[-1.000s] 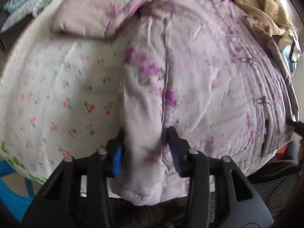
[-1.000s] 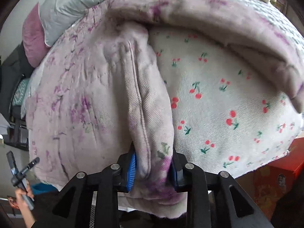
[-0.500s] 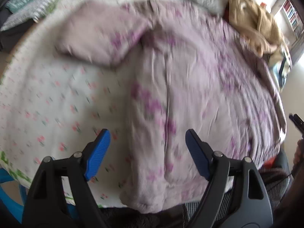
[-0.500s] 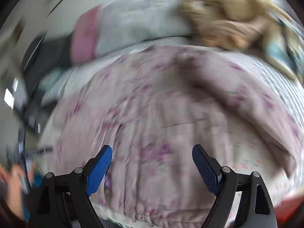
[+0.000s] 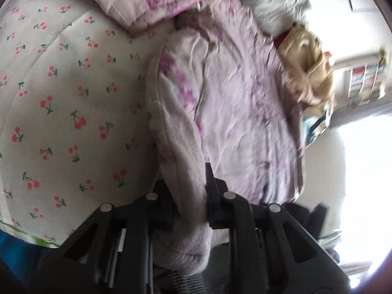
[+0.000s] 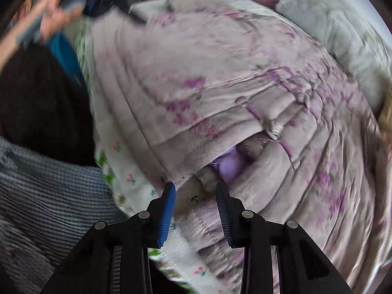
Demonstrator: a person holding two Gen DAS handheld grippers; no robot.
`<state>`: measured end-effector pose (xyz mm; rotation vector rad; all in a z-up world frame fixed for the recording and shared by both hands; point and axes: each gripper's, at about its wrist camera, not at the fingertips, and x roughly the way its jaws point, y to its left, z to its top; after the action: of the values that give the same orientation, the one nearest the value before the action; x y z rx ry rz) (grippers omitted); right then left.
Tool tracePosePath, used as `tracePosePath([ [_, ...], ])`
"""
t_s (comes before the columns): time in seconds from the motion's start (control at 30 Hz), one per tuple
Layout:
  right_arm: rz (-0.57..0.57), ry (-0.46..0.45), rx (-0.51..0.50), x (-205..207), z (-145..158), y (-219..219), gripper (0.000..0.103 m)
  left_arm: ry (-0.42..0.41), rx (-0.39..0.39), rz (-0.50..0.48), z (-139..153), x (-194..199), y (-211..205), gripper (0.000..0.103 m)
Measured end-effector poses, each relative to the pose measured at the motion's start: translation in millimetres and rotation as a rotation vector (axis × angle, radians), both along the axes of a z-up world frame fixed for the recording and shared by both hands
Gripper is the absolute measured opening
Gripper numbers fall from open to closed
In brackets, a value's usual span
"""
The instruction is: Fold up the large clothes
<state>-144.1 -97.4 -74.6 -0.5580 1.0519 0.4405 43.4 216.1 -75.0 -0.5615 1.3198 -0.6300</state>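
The left gripper (image 5: 189,191) has just closed on the coat (image 5: 235,93) hem; the right gripper (image 6: 196,196) — half open, empty, closing — must pinch the front edge next.

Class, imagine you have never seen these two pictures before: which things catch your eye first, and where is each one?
A big pale garment with purple flowers sprawls across a cherry-print bedspread. At the bottom of the left view, the left tongs, which have just been closing, pinch a fold of it. In the right view, the right tongs, also just closing, hang open over the garment's edge, with nothing pressed between them.
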Motion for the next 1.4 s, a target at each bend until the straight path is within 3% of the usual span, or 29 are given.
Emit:
tracePosePath([
  [0.1,0.049,-0.034,-0.141,7,-18,11,0.033,-0.028,-0.008,0.01,8,1,-2,0.02],
  [0.3,0.055,-0.168,-0.249,30,-33,35,0.033,-0.082,0.011,0.005,21,2,-3,0.02],
  [0.37,0.04,-0.209,-0.273,36,-35,37,0.017,-0.106,0.026,0.003,25,2,-6,0.02],
  [0.47,0.016,-0.198,-0.195,42,-20,33,0.008,-0.157,0.013,-0.005,36,0,-7,0.02],
  [0.6,-0.008,-0.186,-0.014,12,45,4,0.004,-0.196,-0.125,-0.044,46,-6,6,0.02],
  [0.63,-0.012,-0.171,0.014,8,55,-2,0.003,-0.203,-0.113,-0.055,46,-7,8,0.02],
  [0.7,-0.02,-0.111,0.078,1,66,-14,0.001,-0.166,0.012,-0.076,33,-8,5,0.02],
  [0.8,-0.02,0.034,0.092,3,49,-15,0.001,-0.023,0.327,-0.162,-9,-11,-16,0.021],
  [0.83,-0.026,0.065,0.09,5,43,-14,0.001,-0.015,0.352,-0.174,-12,-11,-19,0.022],
  [0.9,-0.061,0.096,0.138,11,41,-15,0.002,-0.083,0.353,-0.175,2,-14,-22,0.024],
  [0.93,-0.089,0.084,0.195,16,47,-20,0.003,-0.125,0.344,-0.16,11,-15,-20,0.033],
  [0.97,-0.111,0.073,0.249,20,54,-24,0.005,-0.165,0.337,-0.138,20,-17,-18,0.04],
  [1.03,-0.159,0.032,0.336,30,72,-32,0.028,-0.241,0.337,-0.094,33,-17,-14,0.075],
  [1.07,-0.184,-0.005,0.348,36,81,-34,0.039,-0.295,0.345,-0.07,42,-15,-14,0.078],
  [1.1,-0.205,-0.047,0.342,42,88,-33,0.07,-0.338,0.37,-0.051,49,-10,-15,0.079],
  [1.13,-0.218,-0.081,0.339,46,93,-31,0.086,-0.352,0.394,-0.041,51,-2,-16,0.079],
  [1.17,-0.228,-0.139,0.345,53,99,-28,0.086,-0.366,0.424,-0.029,57,6,-17,0.08],
  [1.27,-0.252,-0.196,0.386,74,104,-25,0.086,-0.404,0.486,-0.008,63,30,-17,0.086],
  [1.4,-0.323,-0.236,0.409,102,94,-25,0.086,-0.477,0.687,0.022,49,67,-24,0.086],
])
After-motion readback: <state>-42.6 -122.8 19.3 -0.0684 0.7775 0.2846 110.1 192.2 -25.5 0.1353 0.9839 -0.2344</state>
